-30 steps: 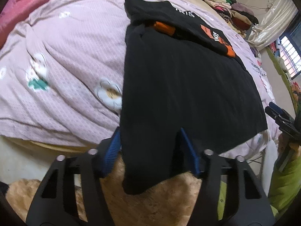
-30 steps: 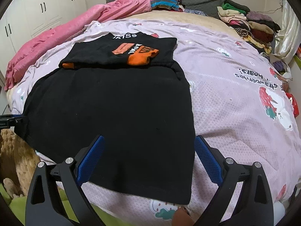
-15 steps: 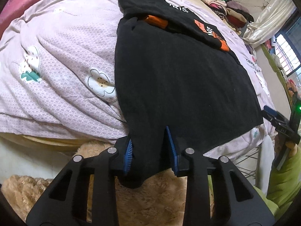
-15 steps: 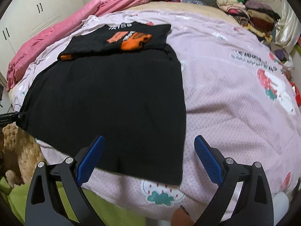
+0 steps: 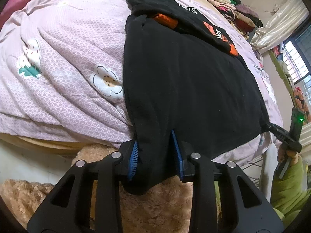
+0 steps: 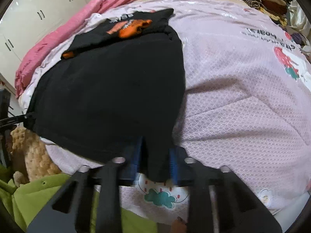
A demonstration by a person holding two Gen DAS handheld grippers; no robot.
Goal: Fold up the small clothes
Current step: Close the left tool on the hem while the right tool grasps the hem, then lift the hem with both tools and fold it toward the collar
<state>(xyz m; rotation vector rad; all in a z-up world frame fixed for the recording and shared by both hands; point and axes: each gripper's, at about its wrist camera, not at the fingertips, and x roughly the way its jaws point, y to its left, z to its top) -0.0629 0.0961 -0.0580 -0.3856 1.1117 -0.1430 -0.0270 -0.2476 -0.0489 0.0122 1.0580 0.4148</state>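
Observation:
A black shirt [image 5: 186, 81] lies spread on the pink quilt, its top part with orange print [image 5: 221, 36] folded over at the far end. My left gripper [image 5: 155, 153] is shut on the near left hem corner, which hangs over the bed edge. In the right wrist view the same shirt [image 6: 116, 89] fills the left half, and my right gripper [image 6: 155, 161] is shut on the near right hem corner. The right gripper also shows at the right edge of the left wrist view [image 5: 281, 134], at the shirt's other corner.
The pink patterned quilt [image 6: 243, 89] covers the bed. A pink blanket [image 6: 93, 19] lies along the far left side. Stacked folded clothes [image 5: 233, 9] sit at the far end. A tan fluffy rug [image 5: 165, 209] lies below the bed edge. White wardrobes [image 6: 38, 17] stand behind.
Both grippers have closed on the shirt's near hem corners. The right gripper moved forward and down to the hem and went from wide open to shut; the left narrowed from open to shut.

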